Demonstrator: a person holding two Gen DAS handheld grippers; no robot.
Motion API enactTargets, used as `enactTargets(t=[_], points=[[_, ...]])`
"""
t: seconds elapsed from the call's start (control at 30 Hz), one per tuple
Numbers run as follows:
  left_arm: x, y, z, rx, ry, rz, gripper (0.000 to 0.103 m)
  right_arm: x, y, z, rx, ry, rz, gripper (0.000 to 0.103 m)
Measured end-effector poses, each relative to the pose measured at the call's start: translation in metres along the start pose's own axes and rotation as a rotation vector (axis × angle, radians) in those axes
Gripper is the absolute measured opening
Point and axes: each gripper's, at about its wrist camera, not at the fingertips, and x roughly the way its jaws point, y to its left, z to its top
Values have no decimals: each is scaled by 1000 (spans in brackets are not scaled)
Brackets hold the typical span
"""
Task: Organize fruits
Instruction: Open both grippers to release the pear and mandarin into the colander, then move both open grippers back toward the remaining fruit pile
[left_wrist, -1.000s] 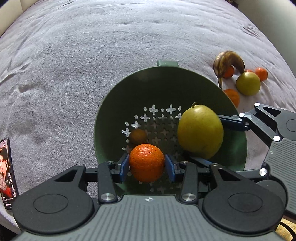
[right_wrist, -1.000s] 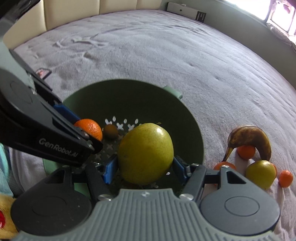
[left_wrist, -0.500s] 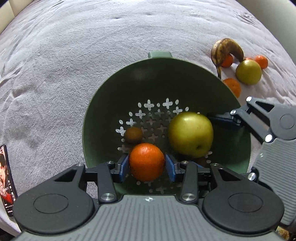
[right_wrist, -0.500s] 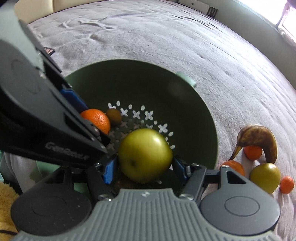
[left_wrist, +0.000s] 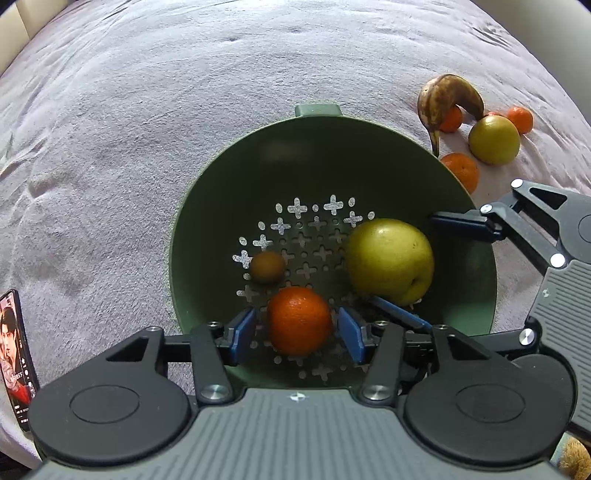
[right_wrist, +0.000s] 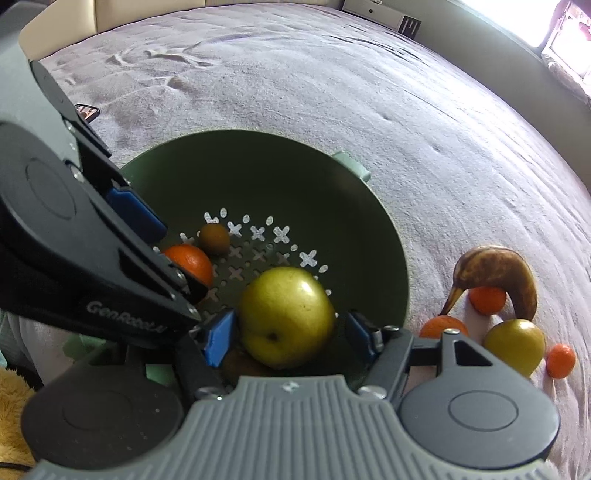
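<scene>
Sitting in the near part of the green colander (left_wrist: 369, 155), an orange (left_wrist: 299, 320) is seen between the blue pads of the left gripper (left_wrist: 298, 334). The jaws are spread a bit wider than the fruit, with slim gaps on both sides, so nothing is actually clamped. To its right, a big yellow-green apple (left_wrist: 389, 260) is resting on the perforated bottom, and the right gripper (right_wrist: 290, 334) is parked around it. Those jaws are also opened wider than the apple; a clear gap is seen at the right pad, while at the left pad it can't be told whether it's touching. A small brownish fruit (left_wrist: 267, 266), maybe a kiwi, hard to tell, is lying just beyond the orange, a bit to the left, on the cross-shaped holes. In the right wrist view something brownish is tucked under the near side of the apple, but it's too hidden to be named.

Outside the colander, on the far right, more fruit is left on the grey bedspread (left_wrist: 147, 129): a badly browned banana (left_wrist: 445, 99) arched over a small orange (left_wrist: 451, 120), a second yellow-green apple (left_wrist: 494, 139) just beside it, another orange (left_wrist: 461, 170) touching the colander rim, and a little tangerine (left_wrist: 521, 119) farthest out. A phone (left_wrist: 14, 354) with a lit screen is lying at the near left edge.
</scene>
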Motion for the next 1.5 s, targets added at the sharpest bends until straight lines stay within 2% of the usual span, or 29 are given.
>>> enactTargets(t=[0.1,0.27,0.5,0.57,0.8,1.0,1.17,1.5], points=[[-6,0,-1,-1,-16,-1,64,-7,2,0,-21,-17,-24,69],[-18,0,-2,-7,-46,-5,67,-23,4,0,-53,-56,-65,81],[-39,-4,-5,-6,-107,-6,67,-52,0,-2,-55,-119,-99,83],[-45,-5,-4,-16,-130,-18,67,-62,-2,-4,-52,-138,-113,87],[-70,-19,-4,-18,-241,-67,67,-88,-11,-17,-18,-160,-177,88],[-85,-43,-3,9,-332,-115,67,-104,-33,-31,70,-157,-214,88],[-90,-64,-1,13,-376,-132,67,-111,-57,-45,167,-149,-255,88],[-88,-98,5,48,-460,-199,68,-119,-116,-82,507,-154,-296,88]])
